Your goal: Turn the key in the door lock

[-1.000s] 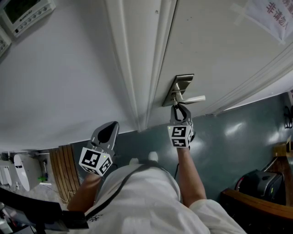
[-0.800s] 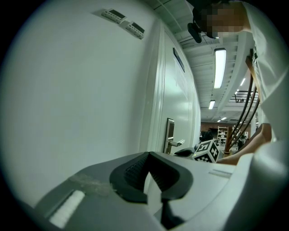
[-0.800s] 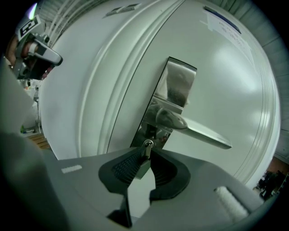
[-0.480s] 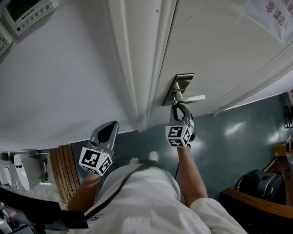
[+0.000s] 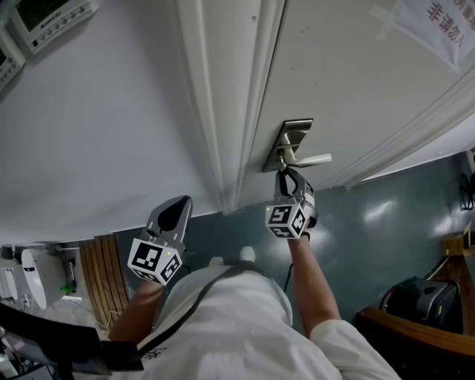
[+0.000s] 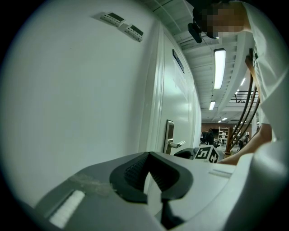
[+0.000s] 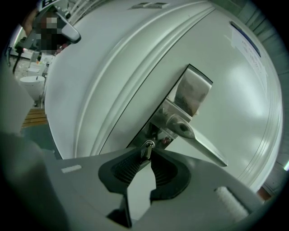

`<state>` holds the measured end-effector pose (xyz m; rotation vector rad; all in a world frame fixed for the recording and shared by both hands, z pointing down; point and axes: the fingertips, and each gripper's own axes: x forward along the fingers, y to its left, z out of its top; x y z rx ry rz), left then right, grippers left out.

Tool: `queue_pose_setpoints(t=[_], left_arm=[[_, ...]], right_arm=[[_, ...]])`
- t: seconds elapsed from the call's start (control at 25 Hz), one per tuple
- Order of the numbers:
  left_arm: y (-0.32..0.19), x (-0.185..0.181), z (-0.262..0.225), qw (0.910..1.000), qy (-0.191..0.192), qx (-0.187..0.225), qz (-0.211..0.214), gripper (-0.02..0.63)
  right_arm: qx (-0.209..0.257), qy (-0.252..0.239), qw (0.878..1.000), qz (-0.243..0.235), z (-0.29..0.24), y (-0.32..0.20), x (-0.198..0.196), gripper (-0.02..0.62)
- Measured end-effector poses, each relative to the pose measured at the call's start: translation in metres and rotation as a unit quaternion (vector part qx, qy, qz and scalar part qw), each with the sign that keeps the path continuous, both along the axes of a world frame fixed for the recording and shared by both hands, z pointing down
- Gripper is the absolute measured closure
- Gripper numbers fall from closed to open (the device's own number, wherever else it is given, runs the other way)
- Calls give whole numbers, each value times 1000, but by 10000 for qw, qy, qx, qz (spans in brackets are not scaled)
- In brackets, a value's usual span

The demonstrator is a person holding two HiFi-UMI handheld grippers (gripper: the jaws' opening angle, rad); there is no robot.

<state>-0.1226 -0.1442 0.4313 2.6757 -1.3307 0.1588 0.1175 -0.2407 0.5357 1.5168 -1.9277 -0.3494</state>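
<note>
Now right gripper [image 7: 147, 158] fingers pinched on key [image 7: 146, 145], left gripper [image 6: 148, 154] fingers together, empty

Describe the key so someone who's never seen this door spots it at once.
On the white door, find the metal lock plate by its edge. Just under the lever handle, the small silvery key sticks out, pinched by the right tool.

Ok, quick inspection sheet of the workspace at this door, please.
Surface: white door beside its frame; paper notice taped top right.
Job's things: key in the lock plate, under the lever handle.
Clutter: nothing seen.
Grippers: right gripper shut on the key; left gripper shut, empty, left of the frame.
Cables: thin dark line under the right forearm, possibly a cable.
Surroundings: wall panels, dark bag on the grey floor.
</note>
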Motion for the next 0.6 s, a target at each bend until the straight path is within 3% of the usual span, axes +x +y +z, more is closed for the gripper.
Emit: queue_pose_setpoints(t=[0.28, 0.6], left_arm=[[4, 4, -1, 10000, 4, 8, 2, 600], [10, 6, -3, 10000, 18, 50, -28, 600]], right_arm=[[117, 722, 9967, -357, 1, 2, -3, 532], [204, 1937, 9758, -998, 7, 4, -6, 548]])
